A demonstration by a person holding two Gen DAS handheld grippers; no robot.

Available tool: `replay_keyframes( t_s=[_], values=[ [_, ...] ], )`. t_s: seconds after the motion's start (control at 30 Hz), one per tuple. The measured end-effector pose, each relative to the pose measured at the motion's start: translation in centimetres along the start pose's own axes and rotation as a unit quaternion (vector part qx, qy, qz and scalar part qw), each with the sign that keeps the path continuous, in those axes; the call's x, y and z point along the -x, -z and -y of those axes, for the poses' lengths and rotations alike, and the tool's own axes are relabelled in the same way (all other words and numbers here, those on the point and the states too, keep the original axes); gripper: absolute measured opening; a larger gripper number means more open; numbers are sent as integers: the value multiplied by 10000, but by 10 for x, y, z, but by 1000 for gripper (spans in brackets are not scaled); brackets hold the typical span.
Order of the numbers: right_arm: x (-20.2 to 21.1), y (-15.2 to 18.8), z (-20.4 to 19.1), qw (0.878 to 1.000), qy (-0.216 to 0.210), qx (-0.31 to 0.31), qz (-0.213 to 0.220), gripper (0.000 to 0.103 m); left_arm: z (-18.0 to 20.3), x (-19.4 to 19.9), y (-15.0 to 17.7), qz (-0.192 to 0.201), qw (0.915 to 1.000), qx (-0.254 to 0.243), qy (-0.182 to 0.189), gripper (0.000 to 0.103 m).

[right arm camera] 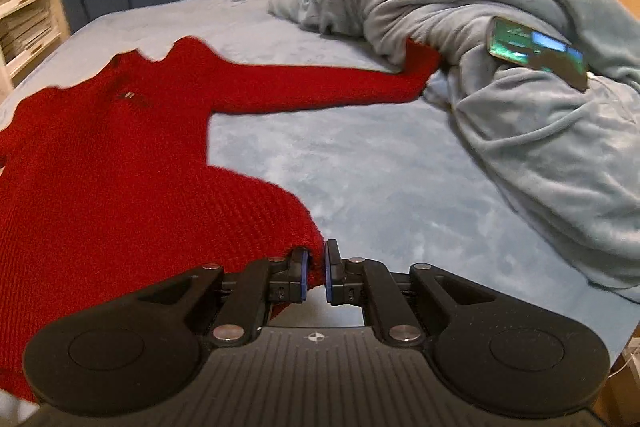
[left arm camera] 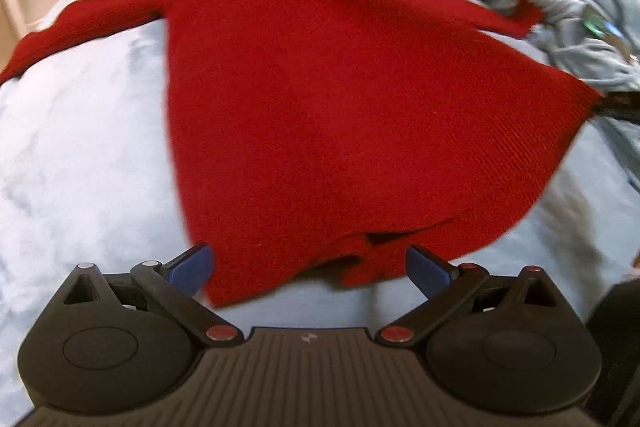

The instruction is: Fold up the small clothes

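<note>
Right now your right gripper (right arm camera: pixel 315 269) is pinching the hem corner of the red knitted long-sleeved sweater (left arm camera: pixel 320 115), probably to draw the hem taut, while your left gripper (left arm camera: pixel 308 267) is waiting with its jaws spread wide over the opposite corner. It is lying flat on the pale blue plush bed (right arm camera: pixel 380 179), beside a rumpled grey-blue blanket (right arm camera: pixel 500 7) holding a phone (right arm camera: pixel 536 53).

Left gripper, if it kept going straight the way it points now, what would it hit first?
Most likely the red sweater: its hem lies between the open jaws of the left gripper, spread on the blue bedcover. Depth is hard to judge.
</note>
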State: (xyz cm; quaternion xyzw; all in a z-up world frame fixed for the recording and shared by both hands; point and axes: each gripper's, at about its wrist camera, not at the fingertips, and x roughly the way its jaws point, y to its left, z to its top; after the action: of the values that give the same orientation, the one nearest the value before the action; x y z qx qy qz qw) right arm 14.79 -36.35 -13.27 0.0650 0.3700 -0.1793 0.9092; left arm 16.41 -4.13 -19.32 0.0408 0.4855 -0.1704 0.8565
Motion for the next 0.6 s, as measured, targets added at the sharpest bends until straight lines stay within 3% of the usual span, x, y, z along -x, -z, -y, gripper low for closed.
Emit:
replay_keyframes(
  t_s=[0.13,0.37,0.53,0.6],
  values=[
    [-7,-16,13,9997,155,-144,91,7,12,-17,-8,-83,9996,-102,-245,102],
    [-23,-32,28,9994,275,-190,118,7,15,-40,-13,-252,9935,-278,-1071,102],
    [-34,-29,33,9991,250,-343,-34,7,-31,-18,-15,-228,9937,831,-720,102],
    [-36,-28,34,9989,267,-377,-59,8,-49,-10,-21,-104,9893,1191,-833,102]
  ],
)
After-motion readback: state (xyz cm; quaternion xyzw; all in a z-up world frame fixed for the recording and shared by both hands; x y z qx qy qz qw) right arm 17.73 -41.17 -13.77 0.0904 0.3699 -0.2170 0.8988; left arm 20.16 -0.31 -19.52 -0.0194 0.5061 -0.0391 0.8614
